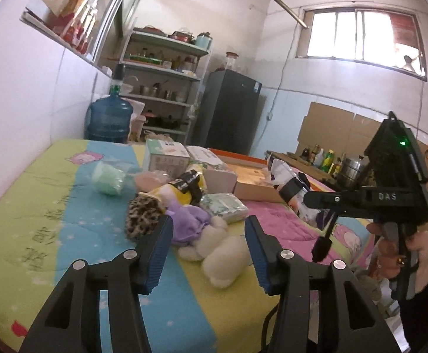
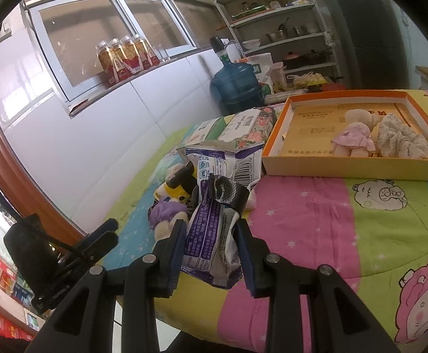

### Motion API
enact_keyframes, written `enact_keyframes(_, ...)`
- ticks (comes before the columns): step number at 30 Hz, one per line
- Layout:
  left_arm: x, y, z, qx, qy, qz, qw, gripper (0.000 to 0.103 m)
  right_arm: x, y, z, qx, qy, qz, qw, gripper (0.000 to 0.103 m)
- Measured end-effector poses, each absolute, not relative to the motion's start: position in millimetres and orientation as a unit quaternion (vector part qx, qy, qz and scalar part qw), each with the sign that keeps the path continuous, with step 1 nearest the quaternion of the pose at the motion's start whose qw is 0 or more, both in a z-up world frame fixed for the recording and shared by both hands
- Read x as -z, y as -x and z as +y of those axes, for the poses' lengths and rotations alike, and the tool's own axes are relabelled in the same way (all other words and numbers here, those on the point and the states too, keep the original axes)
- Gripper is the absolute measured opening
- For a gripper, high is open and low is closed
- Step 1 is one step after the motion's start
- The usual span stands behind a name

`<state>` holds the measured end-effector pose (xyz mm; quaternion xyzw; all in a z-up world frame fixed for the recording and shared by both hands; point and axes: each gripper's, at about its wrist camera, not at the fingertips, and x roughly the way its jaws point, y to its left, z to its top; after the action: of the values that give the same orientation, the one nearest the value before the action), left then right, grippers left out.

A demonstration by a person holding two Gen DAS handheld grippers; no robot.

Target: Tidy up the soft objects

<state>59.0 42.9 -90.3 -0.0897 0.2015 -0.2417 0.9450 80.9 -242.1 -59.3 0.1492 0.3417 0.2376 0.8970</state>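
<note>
Left gripper [image 1: 209,253] was seen released, jaws spread with nothing between the pads, above the quilt [image 1: 52,206]. A white plush toy [image 1: 222,253] in a purple dress lay just beyond it, touching a leopard-print item [image 1: 143,217]. Right gripper [image 2: 211,250] was clenched on a crinkled white-and-purple packet [image 2: 214,229], held above the quilt. An orange-rimmed box [image 2: 355,167] was seen beyond, holding a pink-dressed plush [image 2: 353,139] and a pale cloth [image 2: 402,141].

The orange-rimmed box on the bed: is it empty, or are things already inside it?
Not empty. The orange-rimmed box holds a plush toy in a pink dress and a crumpled whitish cloth beside it.
</note>
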Motion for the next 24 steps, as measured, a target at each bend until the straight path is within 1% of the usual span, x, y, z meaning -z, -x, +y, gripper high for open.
enact_keyframes(7, 95.8, -75.7, 24.4, 0.227, 0.106, 0.231, 0.940, 0.052, 60.4, -81.6, -247.5, -0.243, -0.155, 0.341, 0.895, 0.035)
enact_keyframes(12, 93.4, -77.4, 17.0, 0.223, 0.116, 0.233, 0.939, 0.052, 60.2, -82.4, -248.5, -0.246, -0.157, 0.340, 0.894, 0.035)
enact_keyframes(20, 64.9, -84.5, -10.1, 0.225, 0.096, 0.219, 0.945, 0.052, 50.7, -81.5, -263.4, -0.238, -0.155, 0.322, 0.903, 0.035)
enact_keyframes(24, 52.2, -94.4, -35.3, 0.242, 0.078, 0.216, 0.943, 0.052, 45.1, -83.7, -279.0, -0.225, -0.153, 0.316, 0.909, 0.035)
